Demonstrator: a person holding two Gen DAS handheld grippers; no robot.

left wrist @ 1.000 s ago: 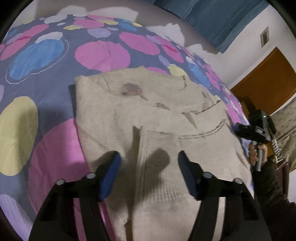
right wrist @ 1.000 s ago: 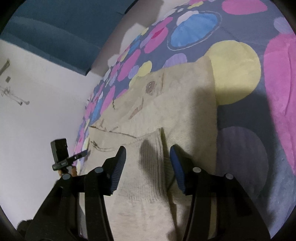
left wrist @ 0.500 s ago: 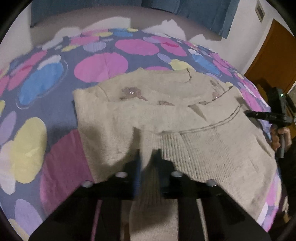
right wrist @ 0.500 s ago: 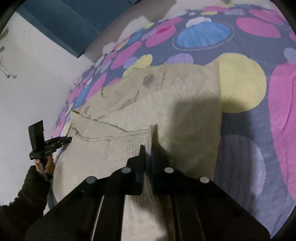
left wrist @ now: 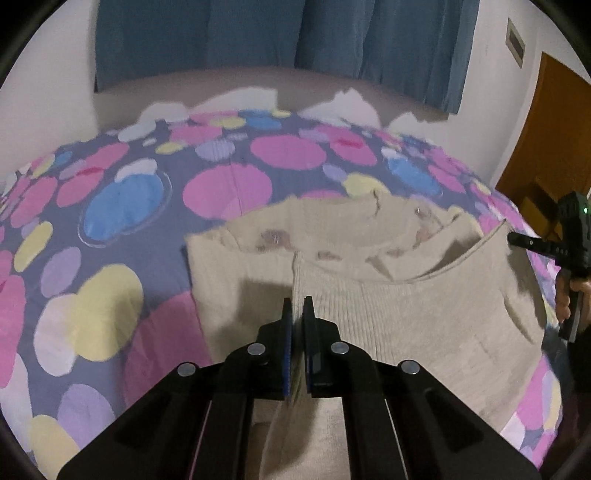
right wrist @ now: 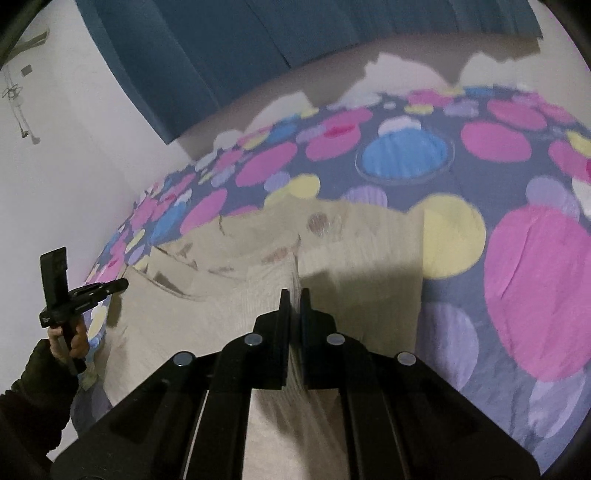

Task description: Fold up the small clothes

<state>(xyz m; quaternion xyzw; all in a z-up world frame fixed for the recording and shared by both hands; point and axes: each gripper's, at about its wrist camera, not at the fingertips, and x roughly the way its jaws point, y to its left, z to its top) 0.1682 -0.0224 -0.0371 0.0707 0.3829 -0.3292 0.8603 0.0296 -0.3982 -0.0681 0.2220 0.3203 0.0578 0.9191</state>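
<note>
The sweater (left wrist: 424, 306) lies on the bed (left wrist: 110, 258), its near edge raised between the pinched-together pads of the left claw (left wrist: 297, 306) and of the right claw (right wrist: 294, 299), with curtains (left wrist: 258, 33) behind the bed and a door (left wrist: 554, 129) to its right.

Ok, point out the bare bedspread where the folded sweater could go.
Free: the dotted purple bedspread left of the beige knitted sweater, around its big blue circle, and the strip beyond the sweater toward the blue curtain. Crowded: the right edge, near the right claw.
</note>
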